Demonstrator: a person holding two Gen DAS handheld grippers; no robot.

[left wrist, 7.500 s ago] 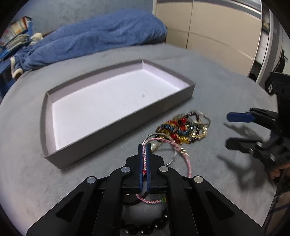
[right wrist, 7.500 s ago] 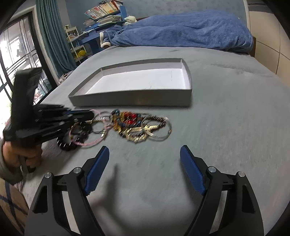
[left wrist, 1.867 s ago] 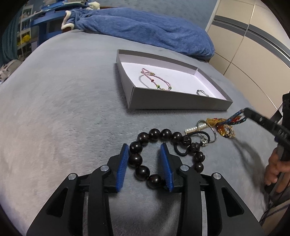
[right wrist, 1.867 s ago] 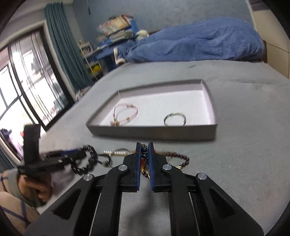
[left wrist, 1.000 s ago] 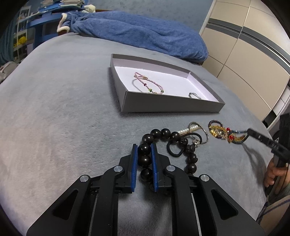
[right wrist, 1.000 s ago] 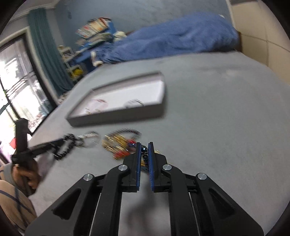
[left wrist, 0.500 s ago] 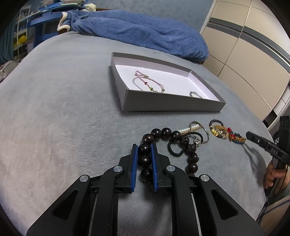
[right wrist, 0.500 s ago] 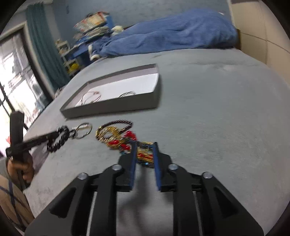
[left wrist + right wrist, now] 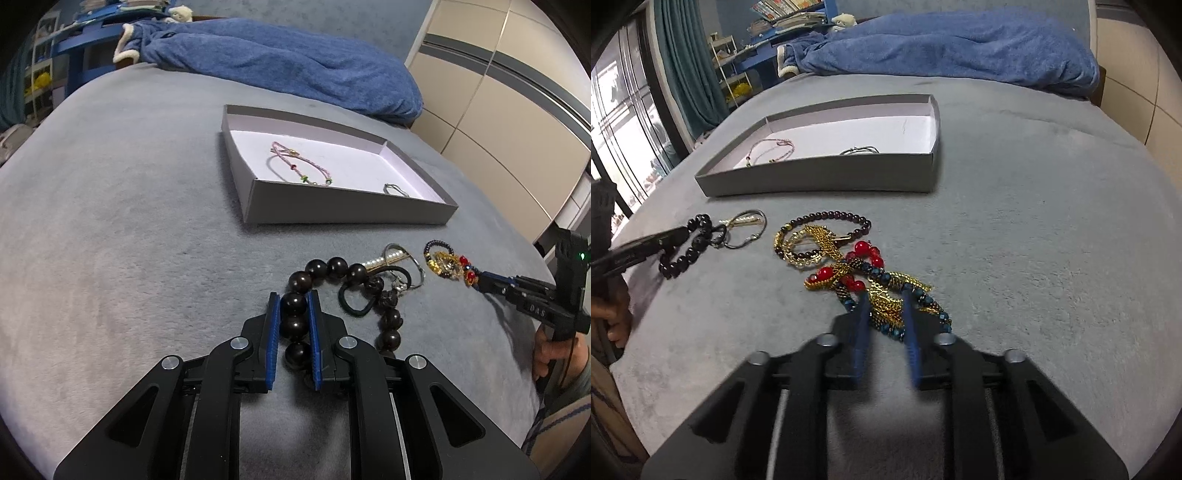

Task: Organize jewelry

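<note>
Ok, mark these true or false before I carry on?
1. The left gripper is shut on the dark round-bead bracelet. True.
2. The grey cardboard tray is empty. False: a pink cord bracelet and a thin silver bangle lie in it.
3. The gold, red and blue beaded tangle lies inside the tray. False: it is on the grey bed cover, in front of the tray.
4. A blue blanket lies beyond the tray. True.
</note>
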